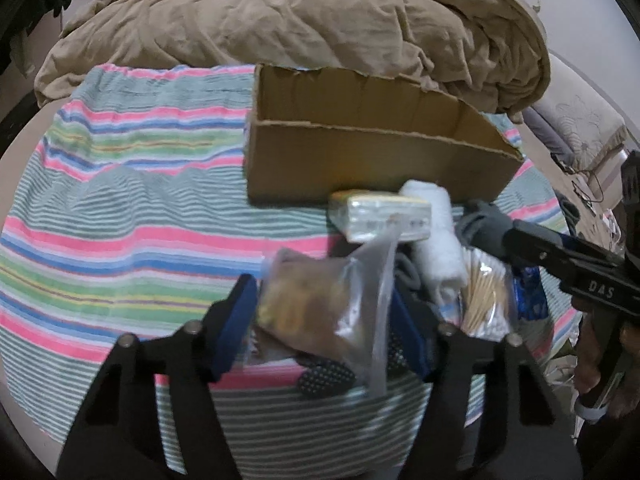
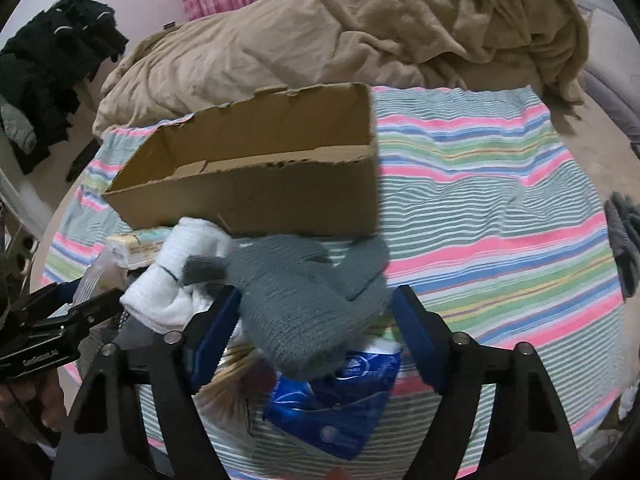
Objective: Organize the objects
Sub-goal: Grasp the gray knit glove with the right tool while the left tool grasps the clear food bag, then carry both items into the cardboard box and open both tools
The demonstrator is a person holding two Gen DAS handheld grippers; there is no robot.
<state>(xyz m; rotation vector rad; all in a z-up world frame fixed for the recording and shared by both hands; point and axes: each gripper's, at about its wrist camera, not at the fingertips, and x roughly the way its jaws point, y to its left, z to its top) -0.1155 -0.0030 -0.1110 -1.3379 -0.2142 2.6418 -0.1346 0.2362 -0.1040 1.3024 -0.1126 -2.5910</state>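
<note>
An open cardboard box [image 1: 376, 160] stands on the striped towel [image 1: 120, 220]; it also shows in the right wrist view [image 2: 260, 184]. My left gripper [image 1: 326, 320] has its jaws around a clear zip bag of brown items [image 1: 320, 304]. My right gripper [image 2: 316, 340] has its jaws wide around a grey knitted glove [image 2: 304, 304]; whether either grips is unclear. Beside them lie a white rolled cloth [image 1: 436, 240], a tissue pack [image 1: 384, 216], a cotton swab bag [image 1: 484, 296] and a blue packet [image 2: 340, 404].
A tan blanket [image 1: 320, 28] is heaped behind the box. Dark clothes [image 2: 48, 72] hang at the left in the right wrist view. A black dotted item [image 1: 328, 376] lies under the zip bag. A grey cloth [image 2: 624, 240] lies at the towel's right edge.
</note>
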